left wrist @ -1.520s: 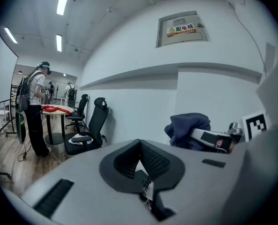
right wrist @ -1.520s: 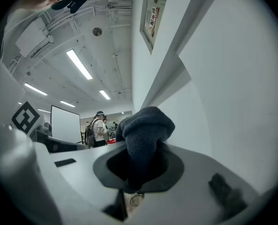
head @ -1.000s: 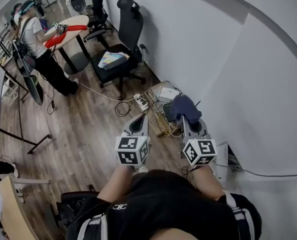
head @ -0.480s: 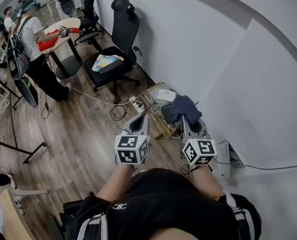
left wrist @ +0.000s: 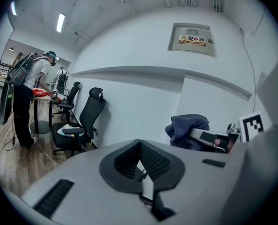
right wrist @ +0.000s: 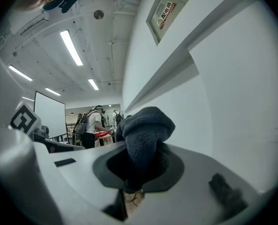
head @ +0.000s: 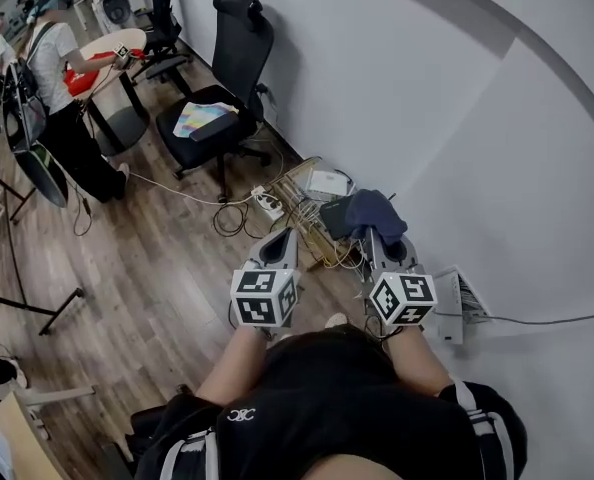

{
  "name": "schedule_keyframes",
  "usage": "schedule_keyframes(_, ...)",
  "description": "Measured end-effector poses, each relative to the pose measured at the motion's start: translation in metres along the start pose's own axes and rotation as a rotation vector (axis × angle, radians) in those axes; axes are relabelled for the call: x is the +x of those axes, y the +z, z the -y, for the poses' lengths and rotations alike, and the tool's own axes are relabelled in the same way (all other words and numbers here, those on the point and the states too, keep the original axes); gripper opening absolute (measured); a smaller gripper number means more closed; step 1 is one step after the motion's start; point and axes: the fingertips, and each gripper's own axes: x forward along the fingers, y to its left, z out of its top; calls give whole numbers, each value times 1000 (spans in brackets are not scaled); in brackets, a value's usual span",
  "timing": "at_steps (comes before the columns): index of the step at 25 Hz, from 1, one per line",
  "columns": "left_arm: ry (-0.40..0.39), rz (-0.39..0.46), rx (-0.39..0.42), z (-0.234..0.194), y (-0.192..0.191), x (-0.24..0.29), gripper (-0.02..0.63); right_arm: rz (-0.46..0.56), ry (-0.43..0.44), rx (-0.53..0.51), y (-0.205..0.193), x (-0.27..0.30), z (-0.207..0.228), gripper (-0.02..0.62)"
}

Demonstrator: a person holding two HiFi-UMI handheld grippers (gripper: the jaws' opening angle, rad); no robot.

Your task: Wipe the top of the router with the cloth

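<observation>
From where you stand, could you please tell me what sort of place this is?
Likely an office or lab: a black high-backed swivel chair, brown wood-plank floor, long white ceiling strip lights.

Dark blue-grey cloth [head: 372, 213], black office chair [head: 239, 48], brown wood-plank floor [head: 147, 258], plain white wall [head: 427, 88]

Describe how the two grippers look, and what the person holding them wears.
The left gripper and right gripper are pale grey wedge-shaped shells with black ribbed pads inside. Each carries a white cube printed with black square markers. The person wears a black top with white stripes on the sleeves.
</observation>
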Motion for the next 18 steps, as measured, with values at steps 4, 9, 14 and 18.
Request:
schedule_keyframes(4, 40, -9, -27, -21, -2, -1, 5, 3, 15, 17, 0, 12, -3, 55)
schedule_keyframes(9, 91, -21, -26, -38, -2, 6, 5, -19, 41, 44, -12, 35, 2, 55)
schedule_keyframes(14, 121, -11, 4, -44, 13, 37, 5, 7, 61, 68, -6, 65, 23, 55)
schedule_keyframes(18, 137, 6, 47, -42, 42, 75, 5, 38, 60, 79, 10, 90, 54, 55)
